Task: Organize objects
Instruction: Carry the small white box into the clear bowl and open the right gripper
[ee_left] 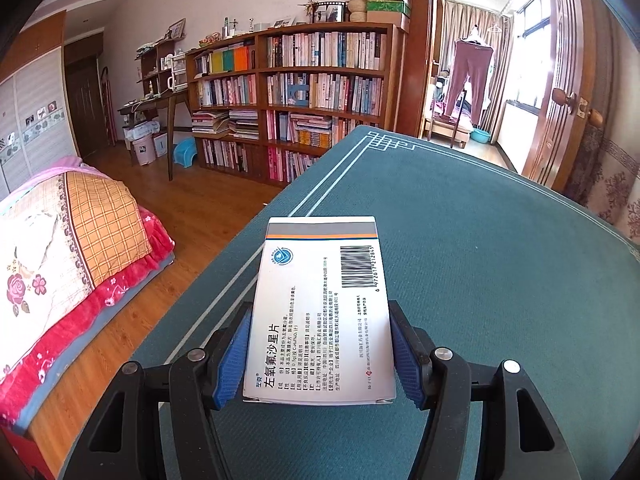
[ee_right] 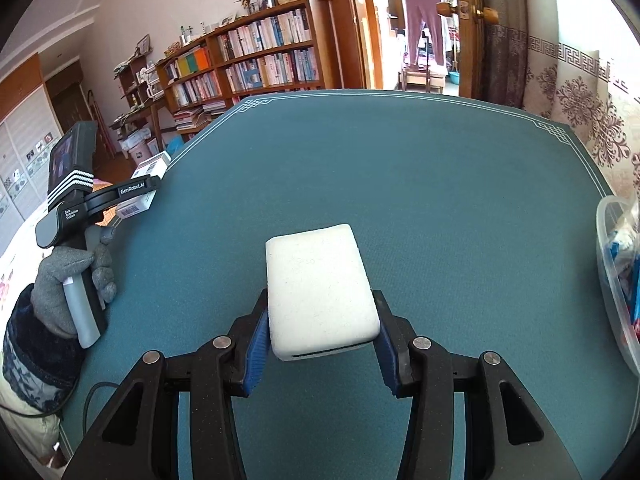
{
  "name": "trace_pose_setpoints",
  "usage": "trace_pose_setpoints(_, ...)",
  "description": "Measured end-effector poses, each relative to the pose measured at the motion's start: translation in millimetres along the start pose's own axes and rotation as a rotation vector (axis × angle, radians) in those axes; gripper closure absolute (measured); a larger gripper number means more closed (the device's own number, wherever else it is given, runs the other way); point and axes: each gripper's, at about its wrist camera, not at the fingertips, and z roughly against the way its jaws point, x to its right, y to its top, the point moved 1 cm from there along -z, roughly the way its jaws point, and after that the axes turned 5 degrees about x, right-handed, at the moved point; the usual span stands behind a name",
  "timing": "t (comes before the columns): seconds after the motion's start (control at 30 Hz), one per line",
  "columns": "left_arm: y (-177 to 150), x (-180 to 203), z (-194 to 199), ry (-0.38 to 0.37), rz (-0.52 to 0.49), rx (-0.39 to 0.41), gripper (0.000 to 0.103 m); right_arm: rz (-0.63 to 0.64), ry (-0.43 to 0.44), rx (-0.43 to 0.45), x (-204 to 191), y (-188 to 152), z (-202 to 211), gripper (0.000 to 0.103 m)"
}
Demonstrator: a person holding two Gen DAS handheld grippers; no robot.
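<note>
**Both grippers loaded above the counter**

The left gripper (ee_left: 320,356) is closed across the width of a medicine box (ee_left: 320,312), its blue pads pressing the two long edges near the box's near end. The box juts forward, over the left part of the green counter (ee_left: 480,240) near its edge. It looks like thin card: light, stiff enough along its length, but likely to dent if squeezed hard, so the grip on the narrow side edges seems sound.

The right gripper (ee_right: 320,344) is closed on a white pad (ee_right: 320,292), a rounded rectangular block with a matt, slightly pitted face, held by its sides at the near end above mid-counter. It may be a foam or a hard case; the pictures do not settle which. Its smooth rounded edges could slip, so a flat hold on the sides suits it.

A clear bin (ee_right: 616,280) stands at the counter's right edge, a likely place for both.
</note>
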Motion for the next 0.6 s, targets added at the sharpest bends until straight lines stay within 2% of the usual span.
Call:
trace_pose_setpoints(0.13,-5,18,18,-0.024,-0.046,0.013,0.037,-0.058,-0.008,0.011,15,-3,11,0.056)
trace_pose_setpoints(0.6,-17,87,61,-0.134,-0.146,0.030,0.037,-0.104,-0.020,0.064,49,-6,38,0.055)
